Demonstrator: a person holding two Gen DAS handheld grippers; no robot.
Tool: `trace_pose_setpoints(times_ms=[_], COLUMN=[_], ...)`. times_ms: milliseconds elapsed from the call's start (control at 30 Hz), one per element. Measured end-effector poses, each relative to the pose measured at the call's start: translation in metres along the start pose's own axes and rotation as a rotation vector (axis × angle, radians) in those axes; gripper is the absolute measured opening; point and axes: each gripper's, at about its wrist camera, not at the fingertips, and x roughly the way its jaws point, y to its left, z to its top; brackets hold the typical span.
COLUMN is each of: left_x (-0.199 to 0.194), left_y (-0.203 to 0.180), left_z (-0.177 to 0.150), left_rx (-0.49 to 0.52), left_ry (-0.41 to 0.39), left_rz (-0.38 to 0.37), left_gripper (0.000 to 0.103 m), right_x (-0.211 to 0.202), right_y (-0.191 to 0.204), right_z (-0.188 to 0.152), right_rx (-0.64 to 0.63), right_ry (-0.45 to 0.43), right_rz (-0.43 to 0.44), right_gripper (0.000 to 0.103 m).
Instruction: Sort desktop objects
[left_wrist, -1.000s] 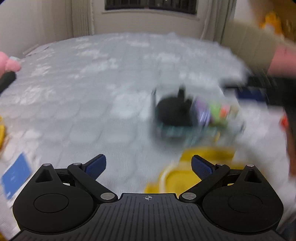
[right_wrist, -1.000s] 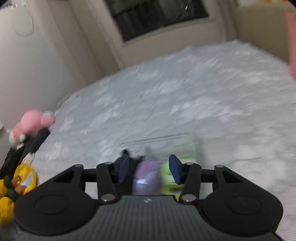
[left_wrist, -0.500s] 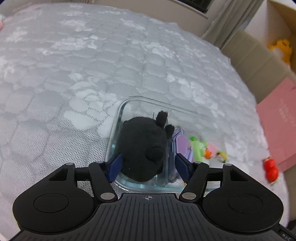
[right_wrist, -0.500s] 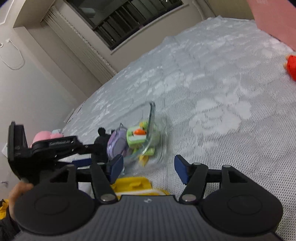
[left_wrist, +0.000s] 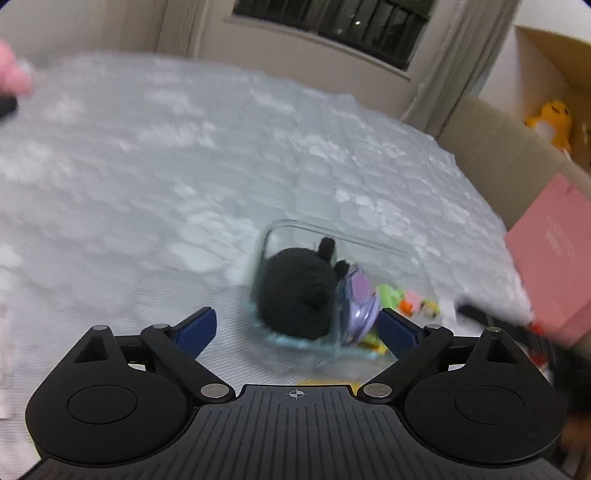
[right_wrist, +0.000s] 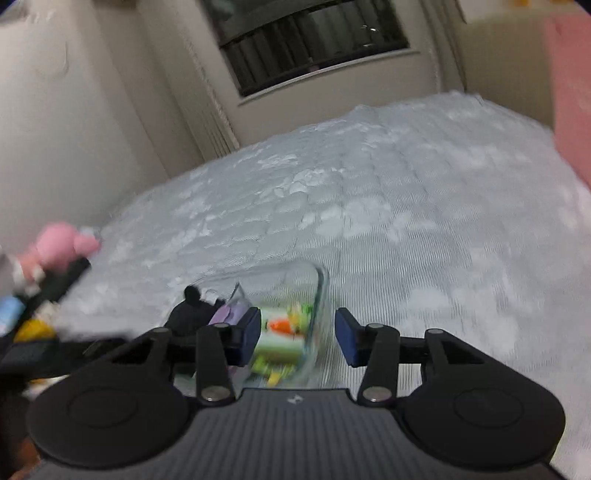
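- The left hand-held gripper (left_wrist: 295, 328) is opening wide, holding nothing.
- The glass box (left_wrist: 295, 230) sits on the bed (left_wrist: 147, 166) with the black toy (left_wrist: 295, 291) inside.
- The right hand-held gripper (right_wrist: 297, 338) is closing around the box's wall (right_wrist: 320, 291); a bump might tip it.

Black hand-held gripper (left_wrist: 297, 328), blue pads (left_wrist: 195, 326)

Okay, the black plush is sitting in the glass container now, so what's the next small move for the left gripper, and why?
Probably draw the left gripper back and up, away from the glass container. Its jaws are opening and the pads press on nothing, while the black plush already rests inside beside the purple toy, so nothing more seems needed there.
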Motion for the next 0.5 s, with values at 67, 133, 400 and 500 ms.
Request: trace_pose_setpoints(times_ms=[67,133,400,500], left_x=[-0.01,-0.017,-0.005,-0.004], left_y=[-0.002,-0.004,-0.01,-0.014], left_z=[-0.01,-0.021,-0.056,-0.062], left_rx=[0.053,0.102,0.207,0.258], left_ry=[0.015,0.034,0.102,0.098], left_rz=[0.002,0.005,0.075,0.1], left_gripper=[0.098,0.098,0.099,0.099], right_x=[0.015,0.026,0.057,0.062], right_y=[0.008,0.012,0.039,0.053], right_z=[0.01,0.015,0.029,0.031], right_rx=[-0.042,-0.052,-0.166,-0.235], right_ry=[0.036,0.068,0.243,0.286], right_rz=[-0.024,-0.026,-0.069,-0.105], right_gripper=[0.041,0.039,0.042,0.054])
